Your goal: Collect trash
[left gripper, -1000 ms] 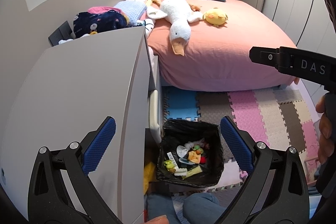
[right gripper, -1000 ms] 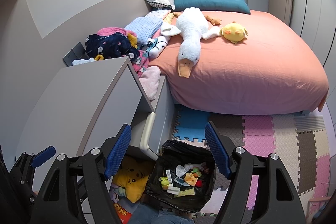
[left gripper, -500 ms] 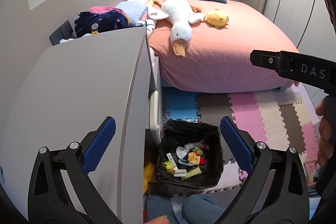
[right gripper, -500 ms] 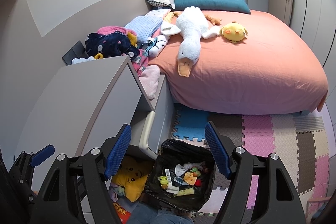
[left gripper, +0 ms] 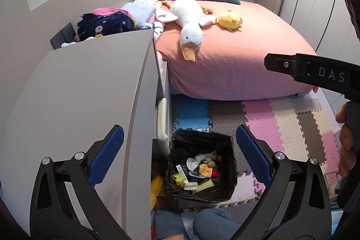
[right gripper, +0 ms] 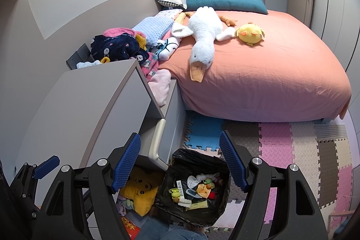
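Your left gripper (left gripper: 178,156) and right gripper (right gripper: 180,164) both hang released and empty above the black-lined trash bin (right gripper: 193,183), which sits on the foam floor mat (right gripper: 281,147) beside the grey cabinet (left gripper: 90,105), holding wrappers and scraps.

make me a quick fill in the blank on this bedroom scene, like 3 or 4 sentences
1. The trash bin on the floor is lined with a ____ bag.
2. The white goose plush lies on the ____ bedsheet.
3. The left gripper and right gripper both have their jaws ____, with nothing held between them.
4. The round chick plush on the bed is ____ in colour.

Missing words: black; pink; open; yellow
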Tool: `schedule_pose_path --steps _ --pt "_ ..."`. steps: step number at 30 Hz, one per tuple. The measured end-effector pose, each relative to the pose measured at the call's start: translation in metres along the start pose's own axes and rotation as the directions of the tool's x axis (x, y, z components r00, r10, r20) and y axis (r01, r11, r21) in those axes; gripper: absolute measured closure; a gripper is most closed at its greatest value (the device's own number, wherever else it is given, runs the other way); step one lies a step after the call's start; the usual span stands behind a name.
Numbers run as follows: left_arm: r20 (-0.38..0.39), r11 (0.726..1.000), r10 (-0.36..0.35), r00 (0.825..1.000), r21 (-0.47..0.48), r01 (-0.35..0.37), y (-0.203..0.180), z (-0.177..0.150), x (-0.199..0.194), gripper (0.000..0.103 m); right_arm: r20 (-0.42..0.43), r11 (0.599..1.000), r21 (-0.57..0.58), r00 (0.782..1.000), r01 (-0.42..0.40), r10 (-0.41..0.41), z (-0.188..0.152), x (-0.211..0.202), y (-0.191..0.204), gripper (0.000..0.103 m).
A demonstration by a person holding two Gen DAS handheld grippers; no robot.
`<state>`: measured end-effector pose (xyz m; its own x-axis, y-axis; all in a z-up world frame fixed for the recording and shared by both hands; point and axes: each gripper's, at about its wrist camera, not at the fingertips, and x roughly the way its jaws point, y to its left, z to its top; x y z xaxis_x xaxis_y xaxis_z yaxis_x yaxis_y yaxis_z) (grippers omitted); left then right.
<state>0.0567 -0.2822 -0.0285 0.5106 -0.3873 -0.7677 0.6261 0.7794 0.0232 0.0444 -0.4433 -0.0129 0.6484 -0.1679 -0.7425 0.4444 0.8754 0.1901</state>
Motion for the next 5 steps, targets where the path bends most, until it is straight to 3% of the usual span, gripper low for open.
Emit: schedule_pose_path --steps 5 --pt "-0.012 1.000 0.000 1.000 0.006 0.000 -0.0007 -0.0007 0.0020 0.007 0.000 1.000 -0.001 1.000 0.000 0.000 -0.0001 -0.0010 -0.0012 0.030"
